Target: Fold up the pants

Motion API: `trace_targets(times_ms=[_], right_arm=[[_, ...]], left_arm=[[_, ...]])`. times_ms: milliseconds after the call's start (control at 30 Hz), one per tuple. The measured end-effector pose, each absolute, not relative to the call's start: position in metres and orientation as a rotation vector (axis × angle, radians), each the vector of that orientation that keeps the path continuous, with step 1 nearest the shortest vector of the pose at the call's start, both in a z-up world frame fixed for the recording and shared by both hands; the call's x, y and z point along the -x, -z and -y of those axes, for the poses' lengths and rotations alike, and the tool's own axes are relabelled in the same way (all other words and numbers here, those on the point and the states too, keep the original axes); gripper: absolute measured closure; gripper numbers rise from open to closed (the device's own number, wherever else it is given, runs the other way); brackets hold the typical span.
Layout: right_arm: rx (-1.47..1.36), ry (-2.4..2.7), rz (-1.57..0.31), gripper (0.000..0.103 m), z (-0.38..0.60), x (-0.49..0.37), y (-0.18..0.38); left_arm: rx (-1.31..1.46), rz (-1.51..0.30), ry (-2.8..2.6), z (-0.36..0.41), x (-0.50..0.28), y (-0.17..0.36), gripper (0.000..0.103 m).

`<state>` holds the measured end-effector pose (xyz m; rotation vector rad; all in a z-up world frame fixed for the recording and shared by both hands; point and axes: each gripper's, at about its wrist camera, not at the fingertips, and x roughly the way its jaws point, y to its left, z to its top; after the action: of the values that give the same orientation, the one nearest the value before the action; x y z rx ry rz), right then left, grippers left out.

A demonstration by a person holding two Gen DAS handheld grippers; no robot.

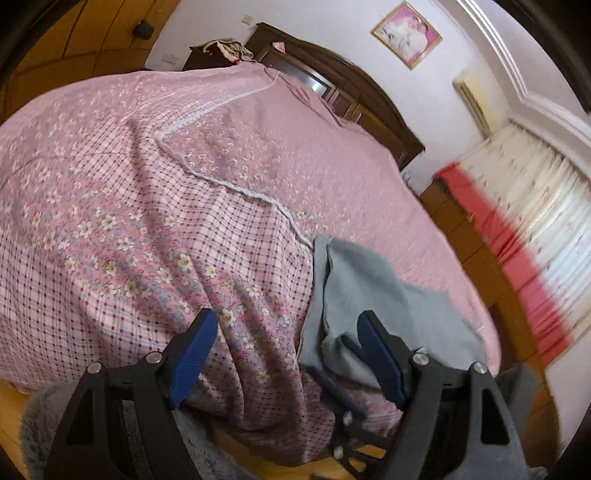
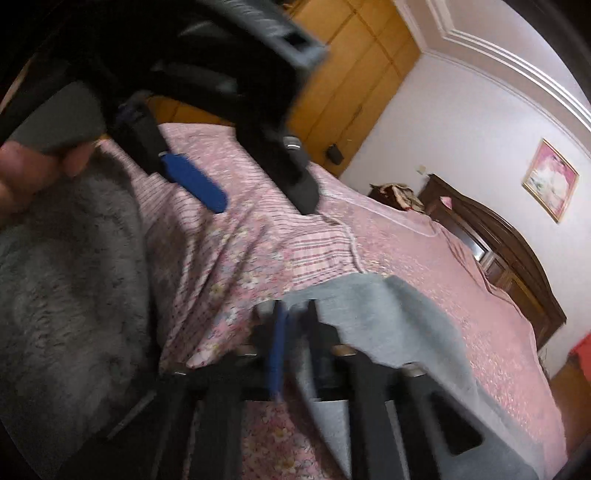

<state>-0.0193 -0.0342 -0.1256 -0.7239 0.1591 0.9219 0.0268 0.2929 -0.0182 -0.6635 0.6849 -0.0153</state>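
Observation:
Grey pants (image 1: 373,291) lie on the near right corner of a bed with a pink floral and plaid cover (image 1: 155,206). My left gripper (image 1: 288,325) is open above the cover, its right finger over the pants' near edge. It shows in the right wrist view (image 2: 258,199) at upper left, held by a hand. My right gripper (image 2: 295,314) is shut on the near edge of the pants (image 2: 402,325), which drape over the bed's edge. The right gripper also shows low in the left wrist view (image 1: 349,347), blurred.
A dark wooden headboard (image 1: 369,96) stands at the far end of the bed. A framed picture (image 1: 406,35) hangs on the white wall. A grey fuzzy sleeve (image 2: 66,280) fills the left. Wooden floor (image 1: 476,240) and a red-edged curtain (image 1: 517,206) lie right.

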Motion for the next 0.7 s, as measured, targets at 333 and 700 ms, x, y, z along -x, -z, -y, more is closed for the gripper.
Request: trace_targets(times_ms=[333,700], right_arm=[[0.783,-0.877,-0.164,0.094,0.03,0.019,0.13],[-0.003,-1.105,-0.377,0.099,0.092,-0.066,0.075]], left_arm=[[0.685,-0.693,0.009,-0.298,-0.018,0.021,0.022],[0.69,-0.69,0.007,-0.298,-0.012,0.02,0.022]])
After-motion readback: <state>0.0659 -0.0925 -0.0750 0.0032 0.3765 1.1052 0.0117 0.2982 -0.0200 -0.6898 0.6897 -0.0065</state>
